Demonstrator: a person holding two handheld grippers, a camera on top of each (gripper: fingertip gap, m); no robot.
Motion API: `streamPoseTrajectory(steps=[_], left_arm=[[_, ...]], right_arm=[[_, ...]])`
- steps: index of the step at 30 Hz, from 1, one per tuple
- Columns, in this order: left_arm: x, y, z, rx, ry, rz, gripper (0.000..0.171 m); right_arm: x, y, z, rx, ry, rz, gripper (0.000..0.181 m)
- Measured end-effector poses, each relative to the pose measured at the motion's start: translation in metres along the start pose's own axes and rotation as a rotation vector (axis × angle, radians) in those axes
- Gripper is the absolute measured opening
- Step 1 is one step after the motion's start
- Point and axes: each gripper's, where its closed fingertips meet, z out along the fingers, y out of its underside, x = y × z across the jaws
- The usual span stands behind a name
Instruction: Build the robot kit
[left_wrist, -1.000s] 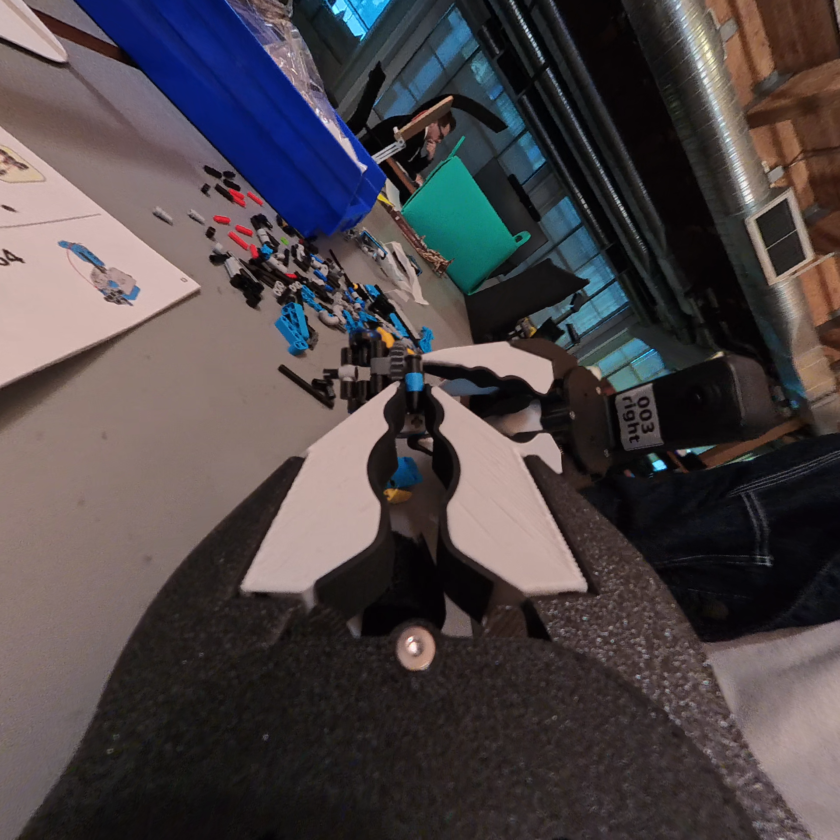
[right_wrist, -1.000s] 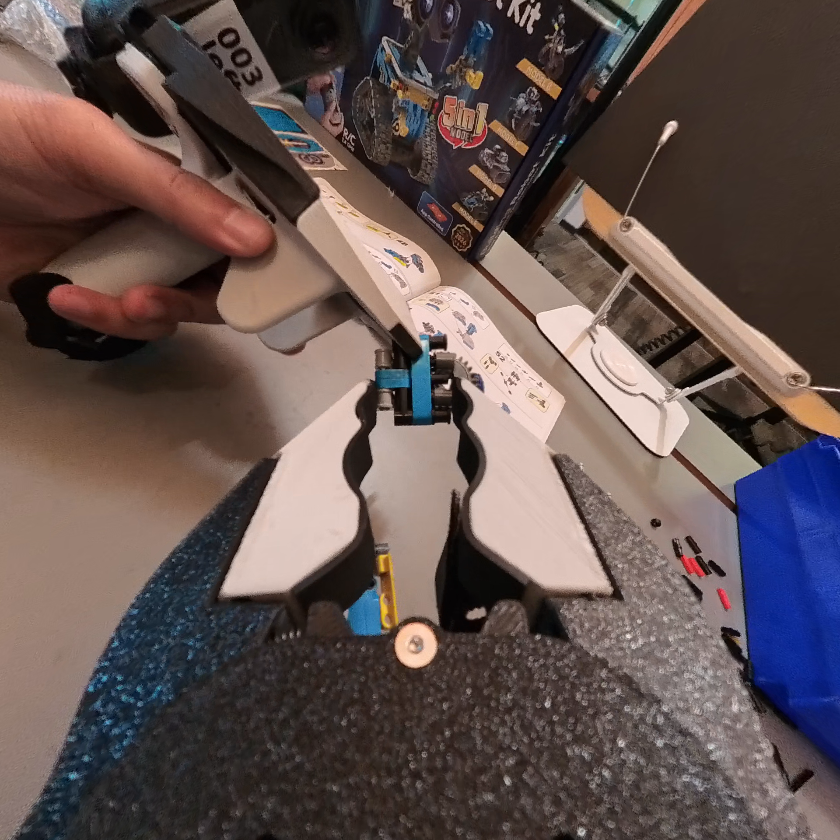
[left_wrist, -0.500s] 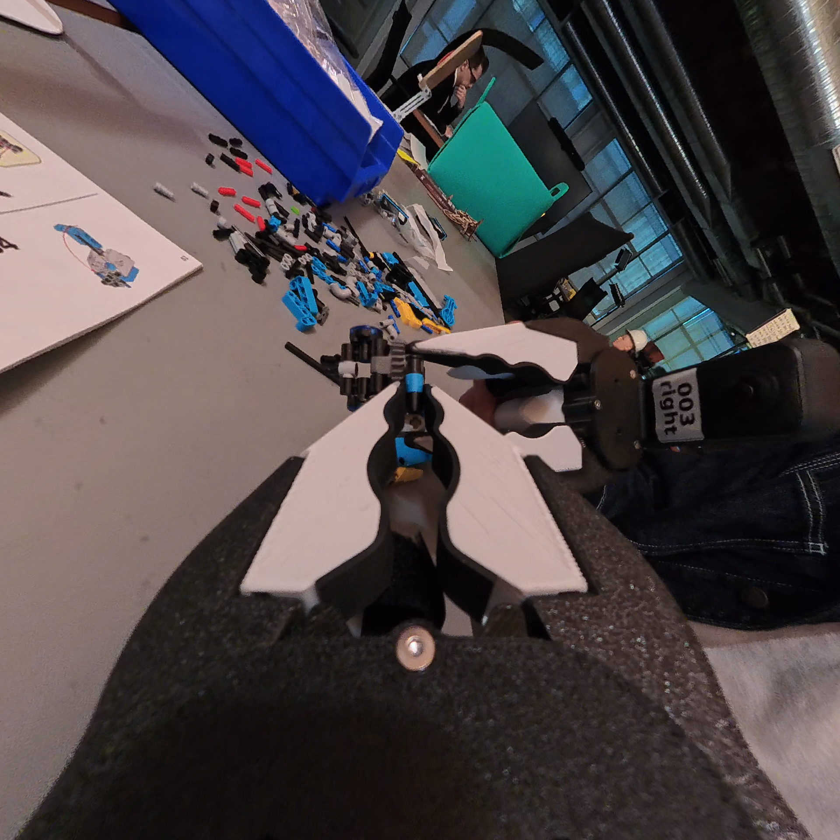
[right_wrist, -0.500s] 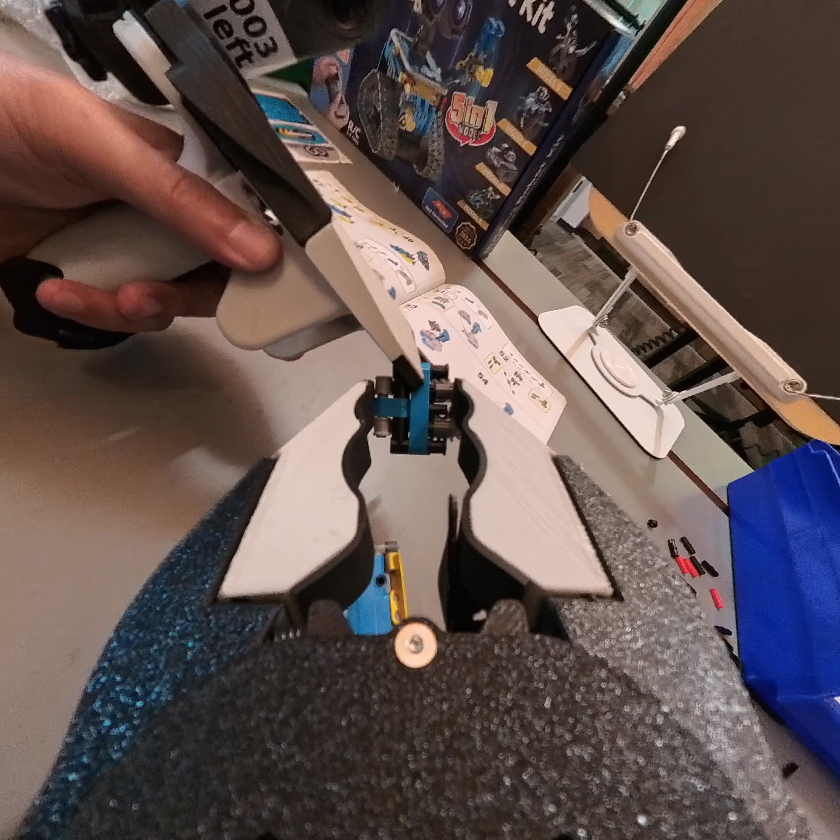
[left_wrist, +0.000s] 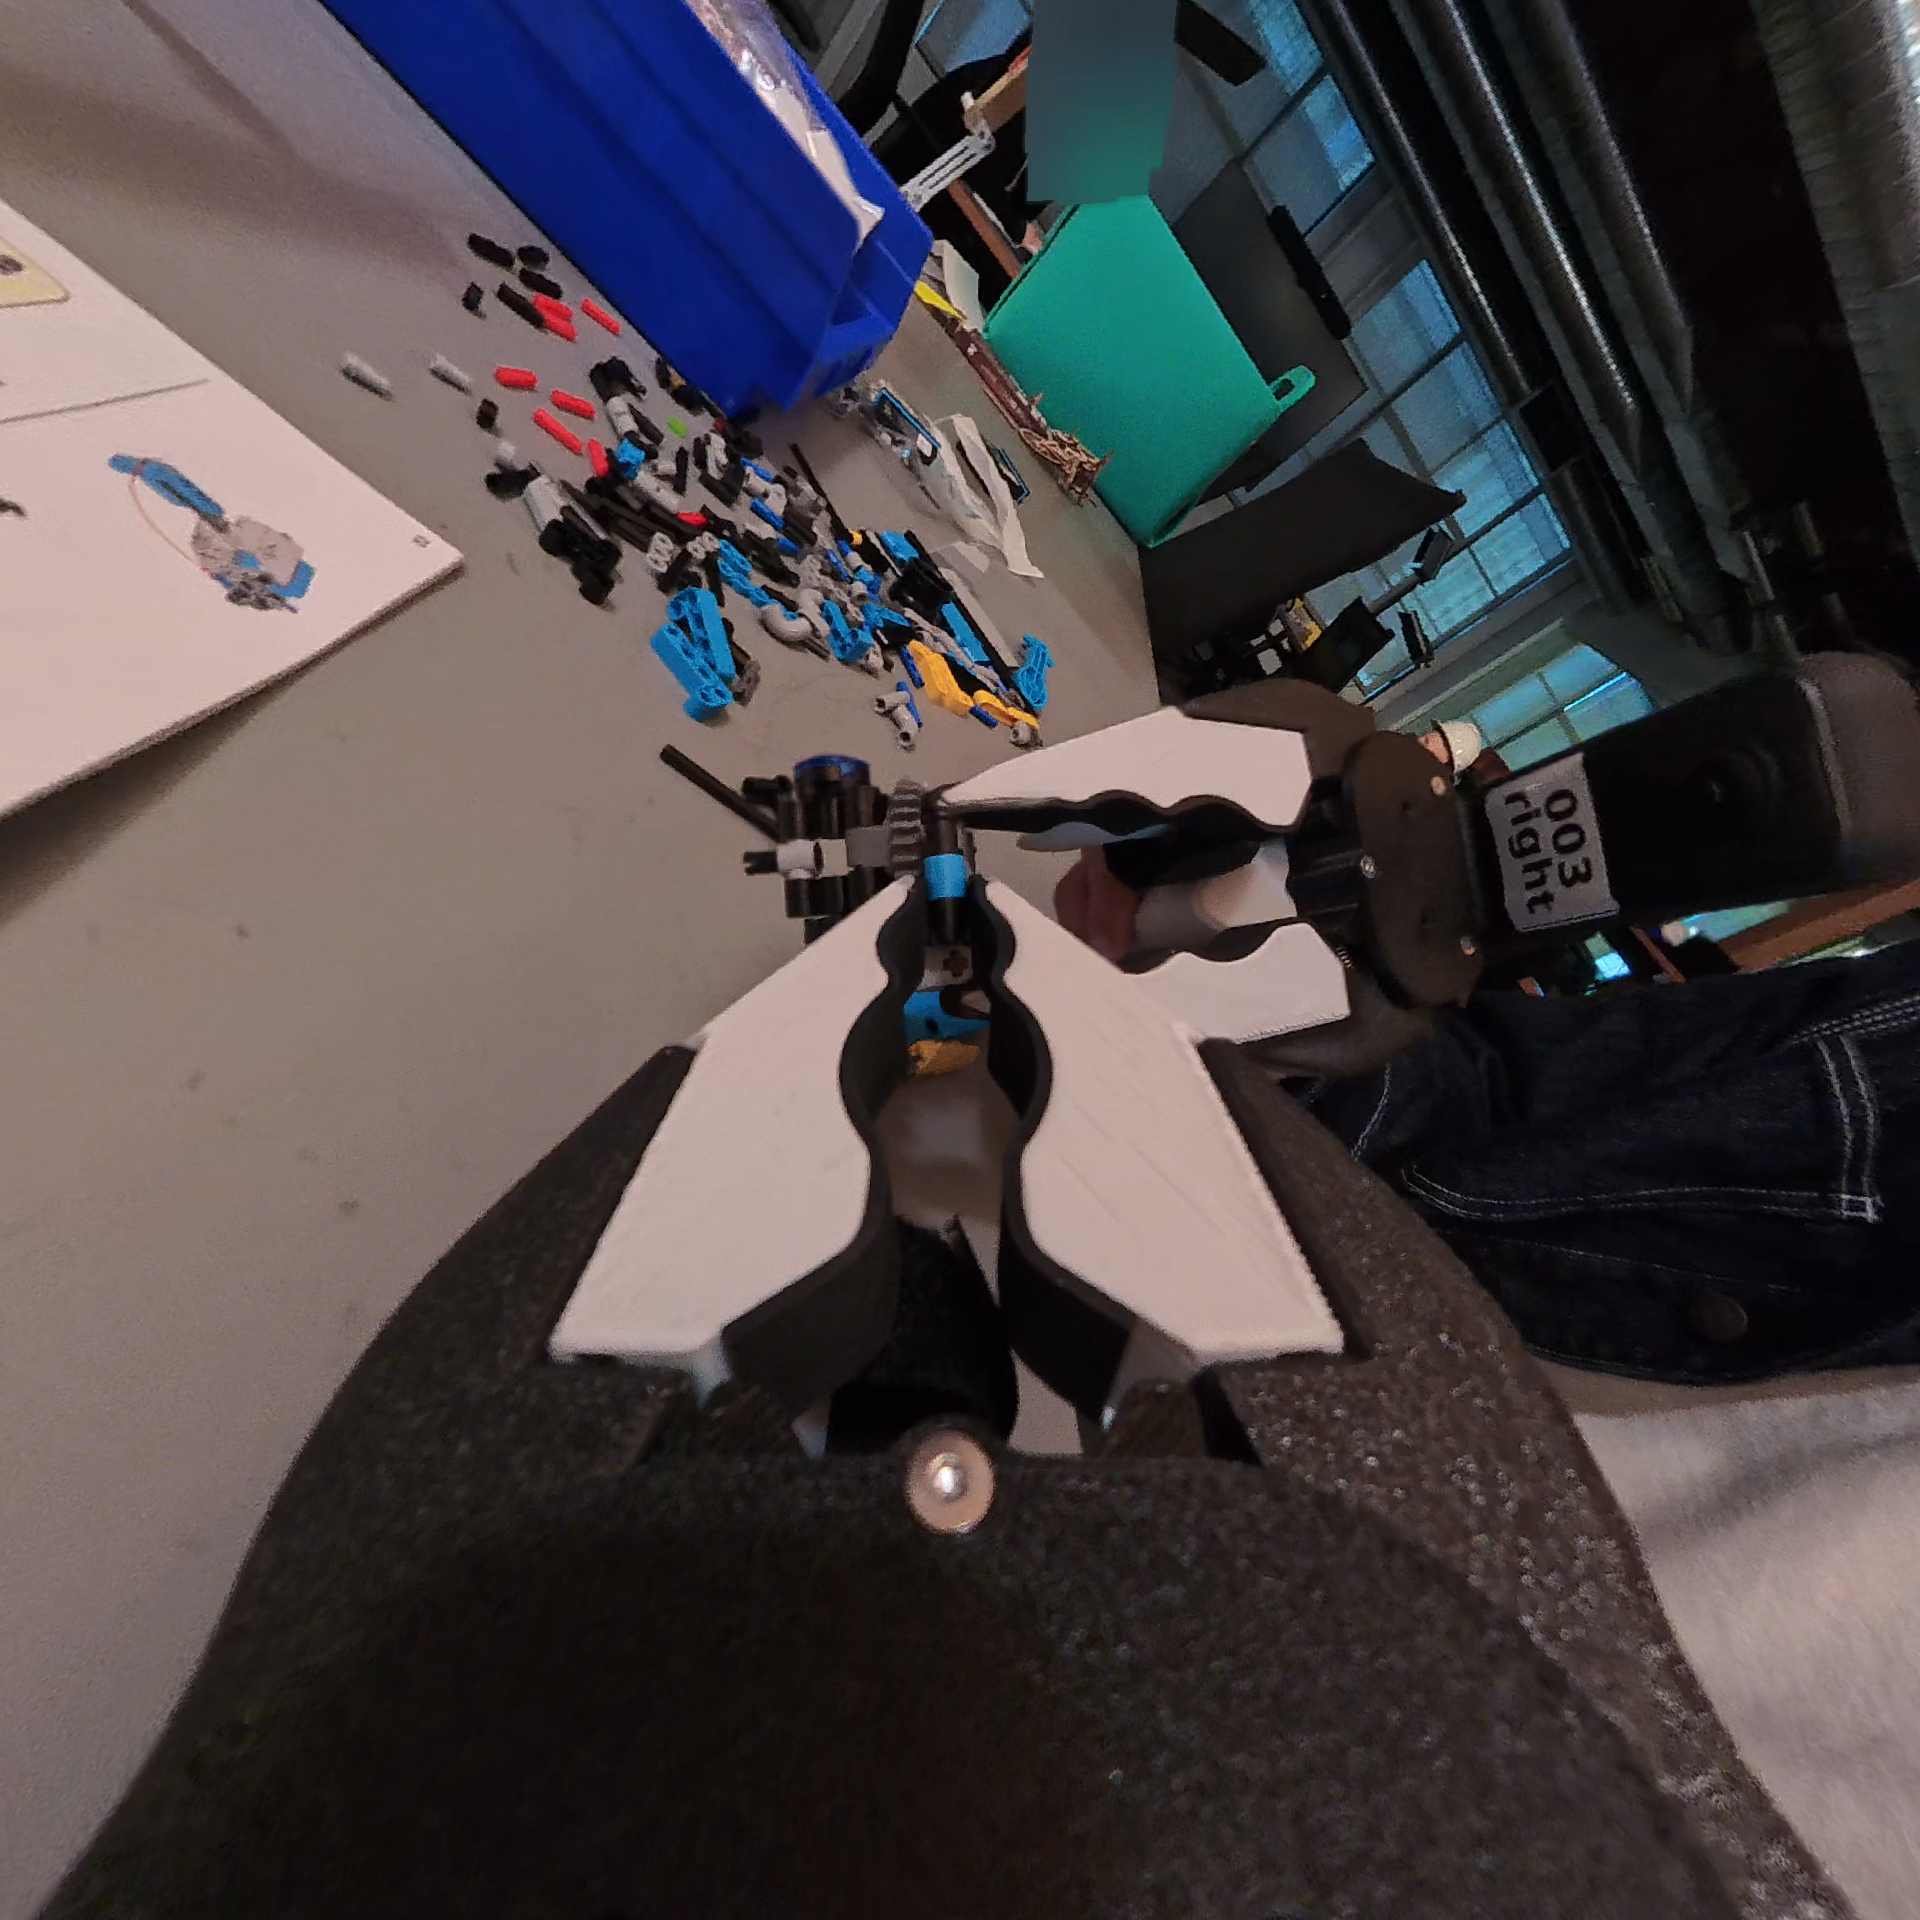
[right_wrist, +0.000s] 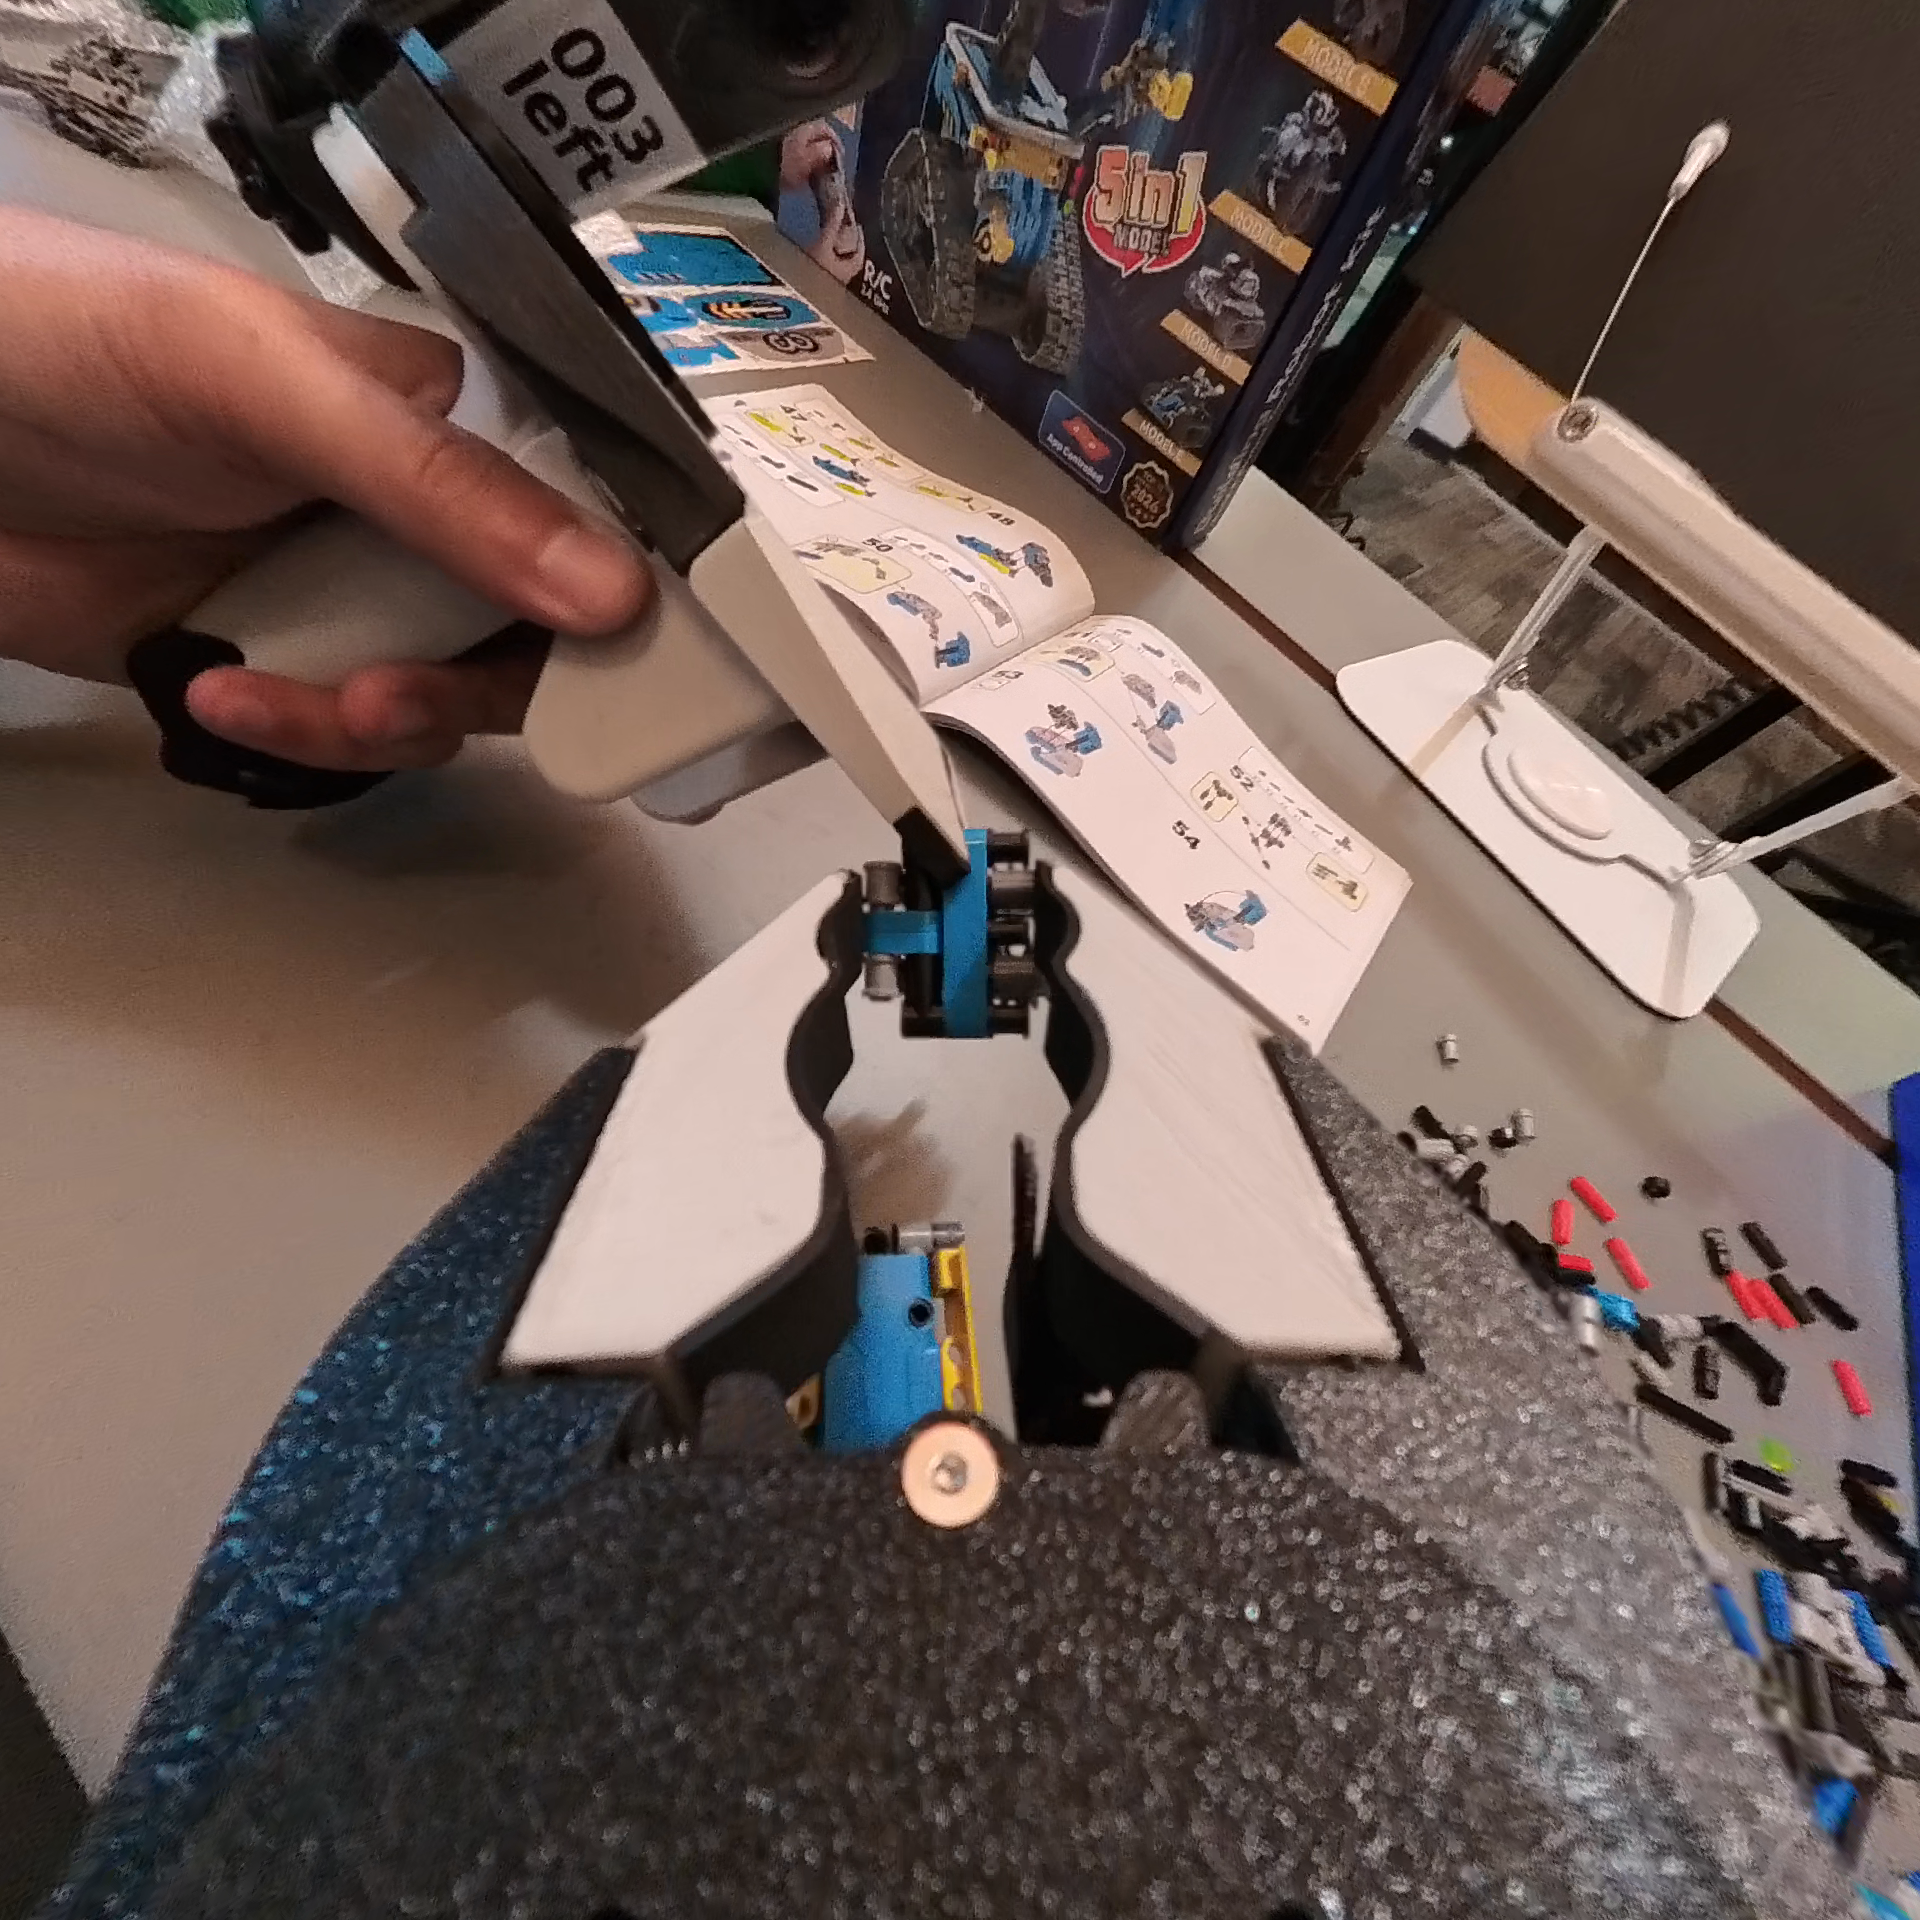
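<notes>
A small blue, black and grey brick assembly (right_wrist: 966, 940) with a grey gear is held above the grey table by both grippers. My right gripper (right_wrist: 945, 935) is shut on its two sides. My left gripper (left_wrist: 943, 888) is shut on a thin blue and black part at one end of the assembly (left_wrist: 831, 831). In the left wrist view the right gripper (left_wrist: 940, 805) reaches in from the right. In the right wrist view the left gripper (right_wrist: 935, 831), held by a hand (right_wrist: 260, 499), reaches in from the upper left.
A pile of loose small bricks (left_wrist: 790, 582) lies beside a blue bin (left_wrist: 665, 177). An open instruction booklet (right_wrist: 1143, 769), a kit box (right_wrist: 1091, 208) and a white stand (right_wrist: 1538, 831) sit behind. A blue and yellow piece (right_wrist: 904, 1330) lies under the right gripper. Both grippers' tips are close together, under 4 cm apart.
Both grippers stay shut on the assembly. They have shifted and tilted together a little, so more of the table and the loose bricks show in both views.
</notes>
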Motion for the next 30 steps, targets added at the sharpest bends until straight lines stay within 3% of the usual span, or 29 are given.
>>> streamPoseTrajectory(steps=[2, 8, 15, 18, 24, 30], left_arm=[[-0.004, -0.002, -0.003, 0.02, -0.007, -0.026, 0.006], [-0.001, -0.006, -0.006, 0.042, 0.017, -0.045, 0.006], [-0.003, -0.005, -0.005, 0.033, 0.0, 0.001, 0.007], [-0.007, -0.011, -0.013, 0.049, -0.018, 0.003, 0.026], [0.006, -0.014, -0.014, 0.052, 0.038, 0.057, 0.027], [0.008, -0.008, -0.007, 0.038, 0.002, 0.114, 0.019]], right_arm=[[0.004, 0.0, -0.003, 0.007, 0.03, -0.002, 0.048], [0.002, 0.002, -0.002, -0.017, 0.058, -0.084, 0.033], [0.005, 0.006, -0.001, -0.057, 0.065, -0.119, 0.032], [0.015, 0.002, -0.004, -0.045, 0.135, -0.161, 0.032], [0.014, 0.004, -0.004, -0.057, 0.109, -0.126, 0.03], [0.006, 0.001, -0.004, -0.067, 0.111, -0.184, 0.029]])
